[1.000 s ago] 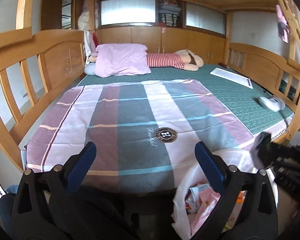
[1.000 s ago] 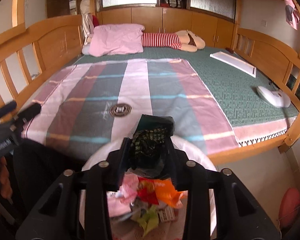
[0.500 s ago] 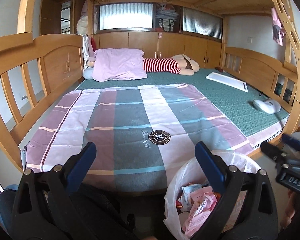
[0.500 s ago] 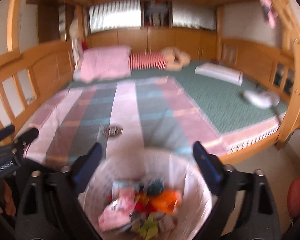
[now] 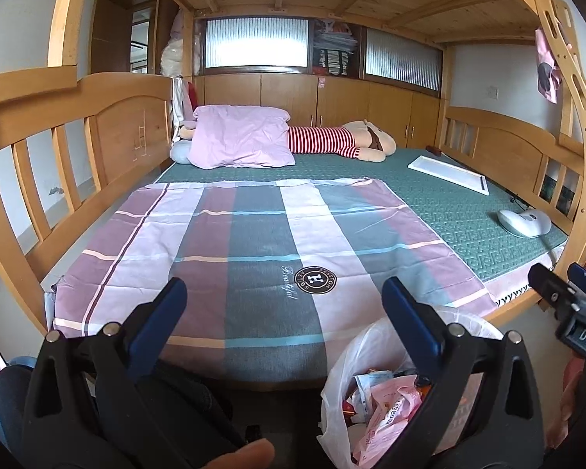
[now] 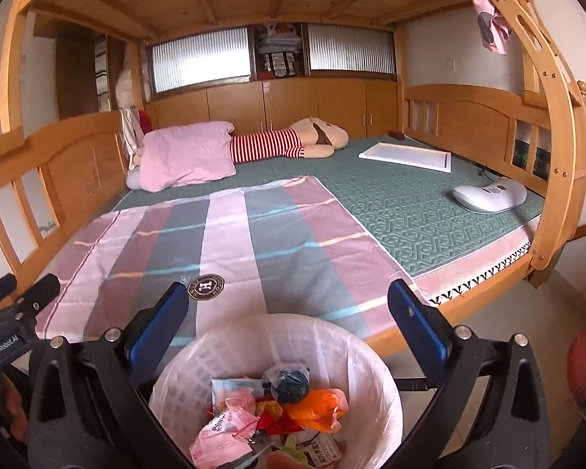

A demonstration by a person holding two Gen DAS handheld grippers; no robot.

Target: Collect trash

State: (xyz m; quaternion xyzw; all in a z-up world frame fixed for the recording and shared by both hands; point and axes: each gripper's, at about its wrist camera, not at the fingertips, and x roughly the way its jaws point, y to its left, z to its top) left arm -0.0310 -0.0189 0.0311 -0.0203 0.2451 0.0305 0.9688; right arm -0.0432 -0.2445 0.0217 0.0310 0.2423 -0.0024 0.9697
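both tools share one build: the left tool [image 5: 279,305] and the right tool [image 6: 287,308] have black plastic frames, silver screws at the joints and blue pads on the fingers [image 6: 158,326]; white lettering marks each body.

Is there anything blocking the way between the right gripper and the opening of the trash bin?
Nothing visible does. The right gripper hangs open and empty straight above the trash bin, whose mouth is uncovered, with the dark crumpled wrapper lying on the pile inside.
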